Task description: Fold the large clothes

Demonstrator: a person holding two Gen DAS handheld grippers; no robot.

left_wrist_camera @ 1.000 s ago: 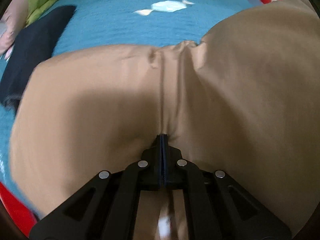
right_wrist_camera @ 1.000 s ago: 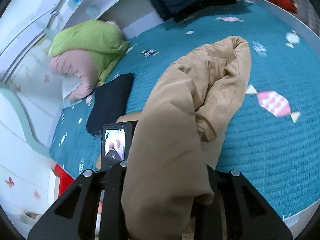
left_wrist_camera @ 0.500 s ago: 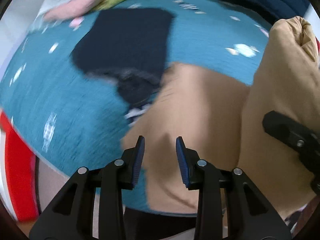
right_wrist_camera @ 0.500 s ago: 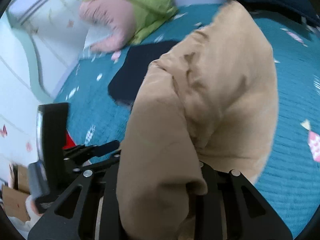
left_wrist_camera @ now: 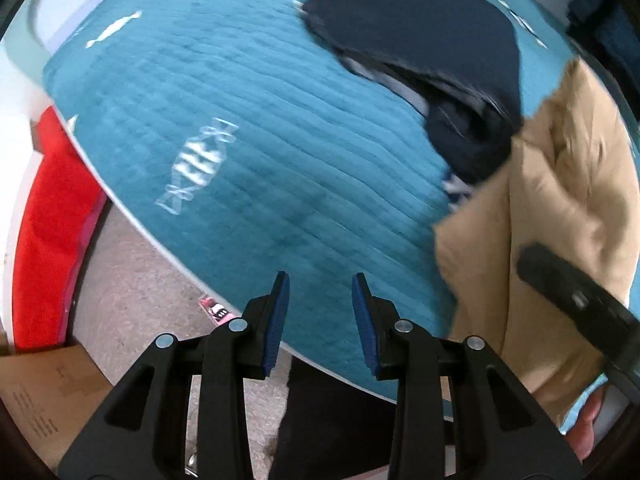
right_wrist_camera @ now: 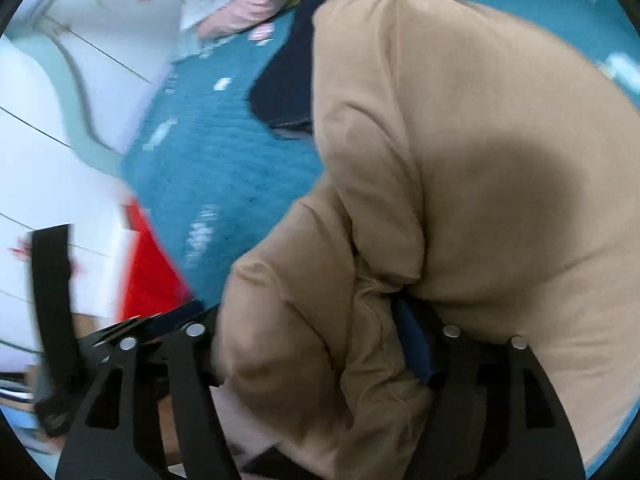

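- A second before, my left gripper [left_wrist_camera: 320, 304] had been pinched flat on a seam of the tan coat [left_wrist_camera: 552, 216]; by this moment its jaws stood apart with nothing between the blue pads [left_wrist_camera: 278, 312], and it hung over the near edge of the teal bed [left_wrist_camera: 248, 168].
- The coat had gone from filling the left view to sitting at its right side, touching the dark folded garment [left_wrist_camera: 440, 52].
- My right gripper [right_wrist_camera: 316, 356] had been clamped on a thick bunch of the coat; now its jaws were opening, with the bunched cloth between them, and I could not tell whether the pads still pressed it.
- In the right view the coat [right_wrist_camera: 460, 152] lay heaped on the bed, doubled over itself, hiding most of the dark garment [right_wrist_camera: 284, 80] behind it.
- I judged this as the fold being laid down and let go: one layer had been carried over the other, and both grips were ending.
- The heap looked puffy and uneven, so I expected it to need smoothing or another fold.
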